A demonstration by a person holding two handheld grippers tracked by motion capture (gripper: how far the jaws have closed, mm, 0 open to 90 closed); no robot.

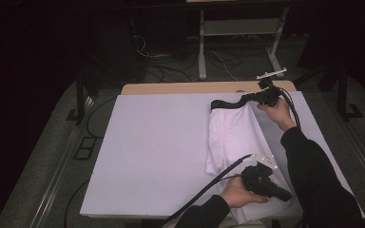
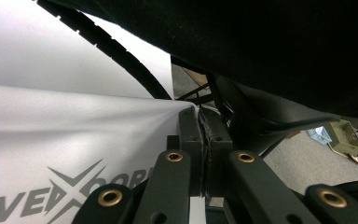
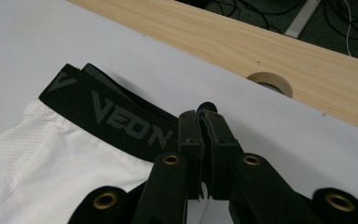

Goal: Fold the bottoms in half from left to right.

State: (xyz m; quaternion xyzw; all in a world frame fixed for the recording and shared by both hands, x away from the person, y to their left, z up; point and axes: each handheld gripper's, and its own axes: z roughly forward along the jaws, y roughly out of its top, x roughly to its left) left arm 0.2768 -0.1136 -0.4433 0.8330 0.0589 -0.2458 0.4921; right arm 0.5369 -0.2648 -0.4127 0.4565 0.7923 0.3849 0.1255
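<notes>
White shorts (image 1: 233, 137) with a black waistband (image 1: 225, 103) lie on the right half of a white table cover (image 1: 157, 152). My right gripper (image 1: 253, 98) is at the far right, shut on the waistband's end; in the right gripper view the jaws (image 3: 201, 119) pinch the black band (image 3: 116, 116) lettered "VEON", with white mesh fabric (image 3: 51, 172) below it. My left gripper (image 1: 285, 194) is near the front edge, shut on the shorts' hem; in the left gripper view its jaws (image 2: 204, 122) clamp white fabric (image 2: 74, 135) bearing a grey logo.
A wooden table edge (image 1: 180, 88) runs along the far side, with a round hole (image 3: 270, 81) in it. Cables and a metal stand (image 1: 237, 28) are on the floor beyond. A dark sleeve (image 1: 313, 171) crosses the right side of the cover.
</notes>
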